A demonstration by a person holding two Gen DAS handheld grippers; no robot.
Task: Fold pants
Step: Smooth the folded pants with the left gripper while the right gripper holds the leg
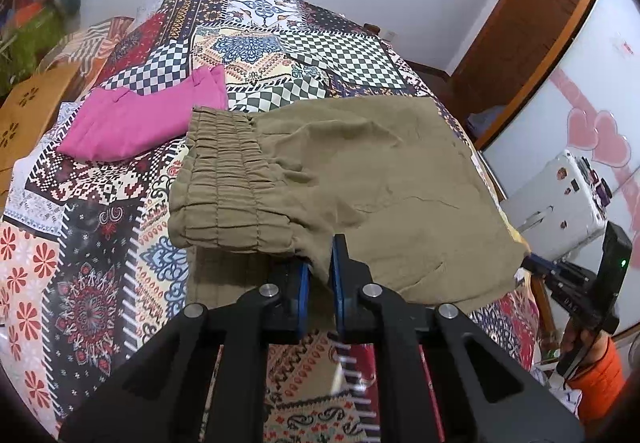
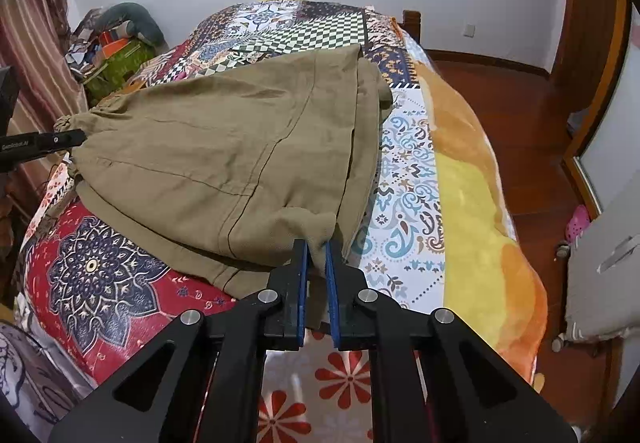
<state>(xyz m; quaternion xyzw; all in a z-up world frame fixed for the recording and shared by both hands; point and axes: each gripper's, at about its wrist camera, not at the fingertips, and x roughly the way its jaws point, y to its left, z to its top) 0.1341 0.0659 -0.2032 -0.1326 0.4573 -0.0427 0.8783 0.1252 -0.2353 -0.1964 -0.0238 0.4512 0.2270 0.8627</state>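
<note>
So the soft, light olive-khaki cotton pants [image 1: 344, 167] lie part-folded on the patchwork bedspread [image 1: 100, 243], left gripper [image 1: 319, 275] pinching fabric by the elastic waistband [image 1: 224, 179] & right gripper [image 2: 316, 263] clamping the hem end—limp cloth sags, so keep both grips at the edges.

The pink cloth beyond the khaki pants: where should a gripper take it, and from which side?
Probably by the near folded edge of the pink cloth, coming low from the camera's side. It lies flat on the patterned bedspread, so only its edges give something to pinch, and that one faces the camera. The khaki pants touch or overlap its right corner.
</note>
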